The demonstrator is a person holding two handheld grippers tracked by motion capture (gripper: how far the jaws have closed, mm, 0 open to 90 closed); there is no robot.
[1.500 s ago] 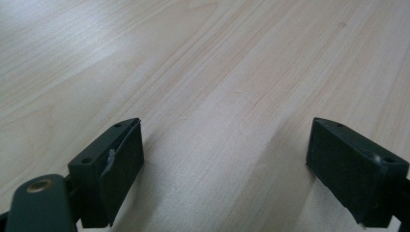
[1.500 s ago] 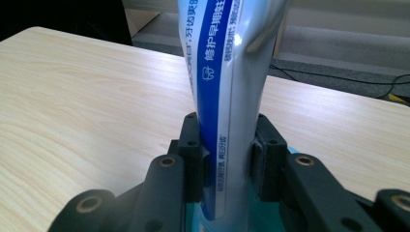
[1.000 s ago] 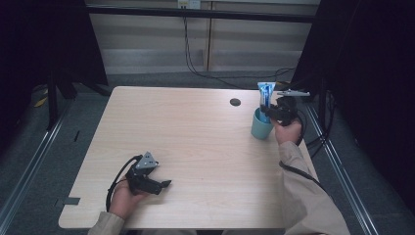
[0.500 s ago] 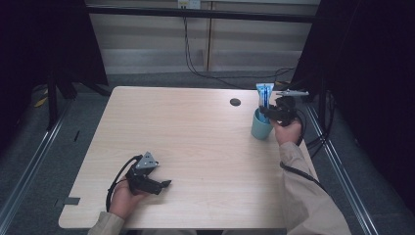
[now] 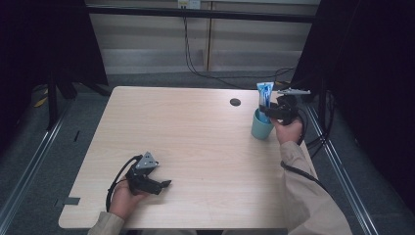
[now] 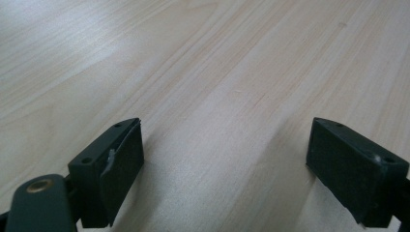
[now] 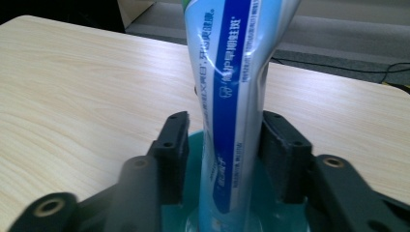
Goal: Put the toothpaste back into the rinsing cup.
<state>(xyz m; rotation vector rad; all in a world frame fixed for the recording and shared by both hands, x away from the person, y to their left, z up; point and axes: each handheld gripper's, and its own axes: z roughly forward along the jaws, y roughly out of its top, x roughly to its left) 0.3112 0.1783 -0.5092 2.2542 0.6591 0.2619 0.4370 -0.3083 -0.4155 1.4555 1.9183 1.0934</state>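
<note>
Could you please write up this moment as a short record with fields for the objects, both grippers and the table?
object held: toothpaste tube, upright, lower end inside the teal cup
cup position: far right of the table, near its edge
right gripper: jaws closed on the tube, just above the cup
left gripper: open, holding nothing, low over the table's near left
other: dark round hole in the tabletop, left of the cup

toothpaste tube [image 5: 265, 94] barely shifted left over the teal cup [image 5: 262, 127], right gripper [image 5: 272, 110] with it
</note>
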